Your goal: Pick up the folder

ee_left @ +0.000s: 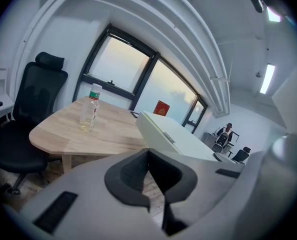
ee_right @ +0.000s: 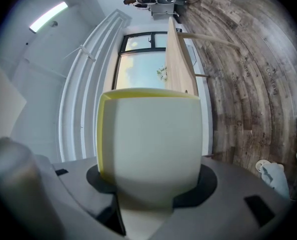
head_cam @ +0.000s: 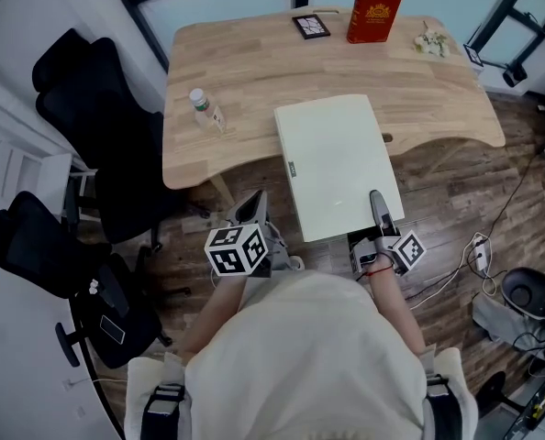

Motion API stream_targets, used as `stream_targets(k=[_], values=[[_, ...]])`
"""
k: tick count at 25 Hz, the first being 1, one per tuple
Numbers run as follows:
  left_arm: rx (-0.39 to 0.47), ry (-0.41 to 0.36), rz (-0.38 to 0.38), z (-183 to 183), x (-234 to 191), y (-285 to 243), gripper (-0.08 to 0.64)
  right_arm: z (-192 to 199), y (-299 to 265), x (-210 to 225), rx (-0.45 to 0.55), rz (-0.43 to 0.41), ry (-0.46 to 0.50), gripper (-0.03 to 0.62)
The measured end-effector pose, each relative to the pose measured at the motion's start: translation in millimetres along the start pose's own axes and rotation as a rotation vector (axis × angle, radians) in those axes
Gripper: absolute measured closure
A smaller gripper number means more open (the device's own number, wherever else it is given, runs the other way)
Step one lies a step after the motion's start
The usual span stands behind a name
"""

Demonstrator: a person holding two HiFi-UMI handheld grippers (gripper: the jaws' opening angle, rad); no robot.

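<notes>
The white folder point(head_cam: 337, 163) lies lifted over the near edge of the wooden table point(head_cam: 254, 71), its near end hanging out past the edge. My right gripper point(head_cam: 380, 211) is shut on its near right corner; in the right gripper view the folder point(ee_right: 153, 144) fills the space between the jaws and shows a yellow edge on the left. My left gripper point(head_cam: 252, 209) hovers below the table's front edge, left of the folder, shut with nothing in it. In the left gripper view its pads point(ee_left: 133, 171) meet, and the folder point(ee_left: 173, 134) slants ahead to the right.
A plastic bottle point(head_cam: 206, 110) stands on the table's left part. At the far edge are a red book point(head_cam: 374, 14), a small black item point(head_cam: 311, 27) and a pale cluster point(head_cam: 431, 42). Black office chairs point(head_cam: 89, 90) stand left. Cables and a power strip point(head_cam: 479, 246) lie on the floor right.
</notes>
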State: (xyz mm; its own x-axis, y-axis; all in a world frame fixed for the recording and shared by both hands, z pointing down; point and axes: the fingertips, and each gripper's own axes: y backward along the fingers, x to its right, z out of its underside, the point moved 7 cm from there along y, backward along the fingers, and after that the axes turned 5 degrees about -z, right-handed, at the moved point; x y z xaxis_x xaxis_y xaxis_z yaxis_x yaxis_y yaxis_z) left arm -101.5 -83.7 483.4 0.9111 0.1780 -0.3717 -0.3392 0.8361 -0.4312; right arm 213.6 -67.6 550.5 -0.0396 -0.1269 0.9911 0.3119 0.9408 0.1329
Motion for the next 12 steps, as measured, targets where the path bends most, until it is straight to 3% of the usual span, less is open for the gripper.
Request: stream_targets(k=[12], values=[[0.009,0.006,0.011,-0.6,1.3,2.8,0.540,12.3,3.7,-27.2,0.010,-0.045,-0.020,0.311]])
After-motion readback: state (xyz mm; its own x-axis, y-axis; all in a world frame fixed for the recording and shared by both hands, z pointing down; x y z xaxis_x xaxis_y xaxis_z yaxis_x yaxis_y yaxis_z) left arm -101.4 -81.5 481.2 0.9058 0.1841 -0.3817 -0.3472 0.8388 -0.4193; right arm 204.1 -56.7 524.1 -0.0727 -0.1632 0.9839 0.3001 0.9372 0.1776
